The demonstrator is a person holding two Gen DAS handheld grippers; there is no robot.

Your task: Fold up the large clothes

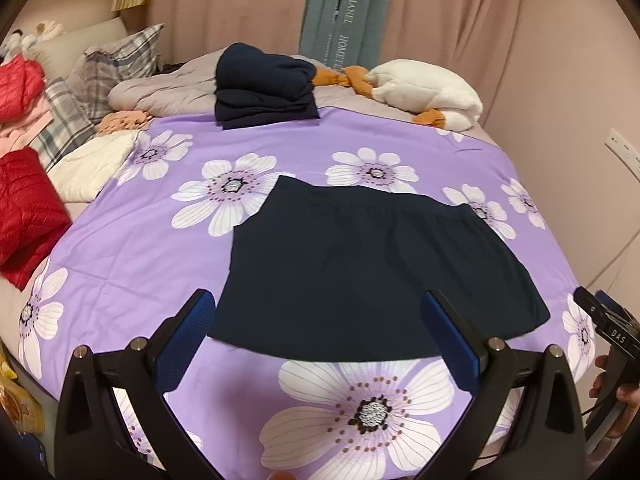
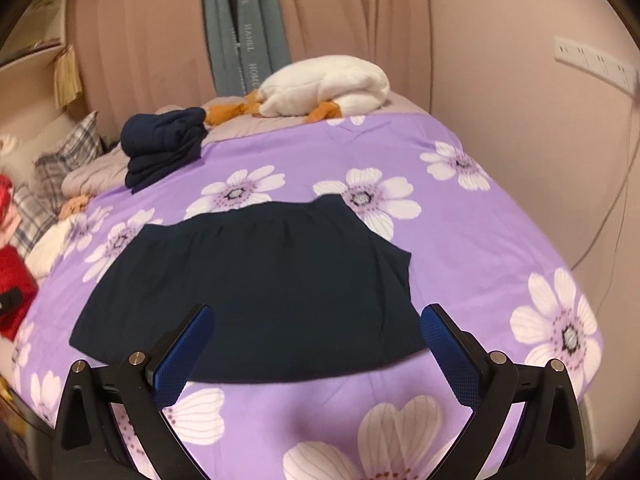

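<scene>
The dark garment (image 1: 360,268) lies flat mid-bed, near the front edge, seemingly partly folded; 1 folded stack (image 1: 264,88) waits at the far edge. Left gripper (image 1: 320,344) and right gripper (image 2: 316,344) hover released, empty.

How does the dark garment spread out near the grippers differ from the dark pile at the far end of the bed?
The near garment lies flat in one broad layer; the far pile is folded into a compact stack. The near garment rests wholly on the purple floral cover; the far pile straddles its far edge. Both are dark navy.
</scene>
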